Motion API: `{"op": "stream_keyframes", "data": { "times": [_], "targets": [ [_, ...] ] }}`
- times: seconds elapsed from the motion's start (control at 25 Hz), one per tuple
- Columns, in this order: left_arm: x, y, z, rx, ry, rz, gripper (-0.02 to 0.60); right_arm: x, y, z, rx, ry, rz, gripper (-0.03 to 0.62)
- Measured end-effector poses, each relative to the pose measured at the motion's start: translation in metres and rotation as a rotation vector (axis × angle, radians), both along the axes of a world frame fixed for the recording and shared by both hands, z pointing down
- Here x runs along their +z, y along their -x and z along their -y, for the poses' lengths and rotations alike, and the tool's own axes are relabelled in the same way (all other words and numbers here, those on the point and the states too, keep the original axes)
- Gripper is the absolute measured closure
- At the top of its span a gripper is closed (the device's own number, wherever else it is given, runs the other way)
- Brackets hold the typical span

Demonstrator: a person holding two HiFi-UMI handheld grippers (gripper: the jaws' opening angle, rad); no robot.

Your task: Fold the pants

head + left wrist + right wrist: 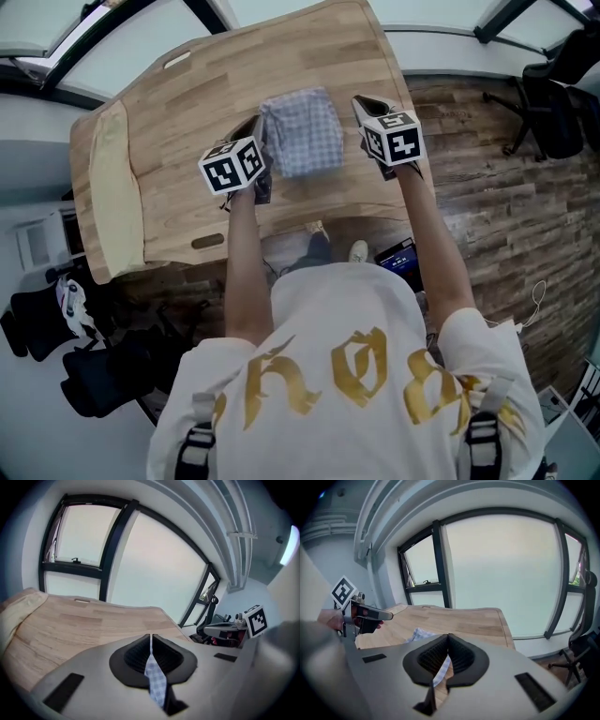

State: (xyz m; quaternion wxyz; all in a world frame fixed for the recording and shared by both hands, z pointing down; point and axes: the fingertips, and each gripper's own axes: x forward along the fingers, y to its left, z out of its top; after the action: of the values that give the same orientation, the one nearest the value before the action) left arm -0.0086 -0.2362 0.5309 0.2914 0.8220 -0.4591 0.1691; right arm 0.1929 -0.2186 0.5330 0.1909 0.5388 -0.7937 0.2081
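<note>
The pants (302,131) are blue-and-white checked cloth, bunched into a rough square over the middle of the wooden table (187,103). My left gripper (257,129) is at the cloth's left edge and my right gripper (360,103) at its right edge. In the left gripper view the left gripper (150,637) is shut, with a strip of the pants (156,682) pinched between its black pads. In the right gripper view the right gripper (448,636) is also shut, with a fold of the pants (441,669) hanging from between its pads.
A cream cloth (114,192) lies along the table's left edge. The table has a slot at the far left (176,60) and another near the front (207,241). A black office chair (553,94) stands to the right on the wood floor. Large windows (501,573) lie beyond the table.
</note>
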Motion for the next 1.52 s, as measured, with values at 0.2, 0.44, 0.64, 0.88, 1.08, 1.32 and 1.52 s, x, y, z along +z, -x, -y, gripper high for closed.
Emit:
{"op": "stream_keyframes", "data": {
  "times": [0.2, 0.44, 0.64, 0.88, 1.08, 1.32, 1.52],
  "targets": [
    [-0.036, -0.010, -0.052, -0.024, -0.091, 0.016, 0.535, -0.053, 0.000, -0.040, -0.008, -0.146, 0.018, 0.571],
    [-0.087, -0.026, -0.108, -0.014, -0.230, 0.004, 0.537, -0.115, 0.007, -0.087, -0.059, -0.331, -0.010, 0.571],
    [-0.108, -0.019, -0.150, -0.058, -0.294, 0.010, 0.537, -0.141, 0.017, -0.124, -0.091, -0.404, -0.016, 0.572],
    [-0.122, -0.017, -0.164, -0.090, -0.328, -0.034, 0.538, -0.138, 0.012, -0.162, -0.054, -0.388, 0.026, 0.572],
    [-0.131, -0.022, -0.174, -0.074, -0.366, -0.016, 0.538, -0.130, 0.004, -0.181, -0.027, -0.368, 0.035, 0.572],
    [-0.123, -0.017, -0.179, -0.084, -0.379, 0.019, 0.538, -0.119, 0.002, -0.185, -0.004, -0.350, -0.004, 0.572],
    [-0.123, -0.016, -0.182, -0.083, -0.377, 0.015, 0.538, -0.120, -0.005, -0.186, 0.011, -0.357, -0.019, 0.572]
  ]
}}
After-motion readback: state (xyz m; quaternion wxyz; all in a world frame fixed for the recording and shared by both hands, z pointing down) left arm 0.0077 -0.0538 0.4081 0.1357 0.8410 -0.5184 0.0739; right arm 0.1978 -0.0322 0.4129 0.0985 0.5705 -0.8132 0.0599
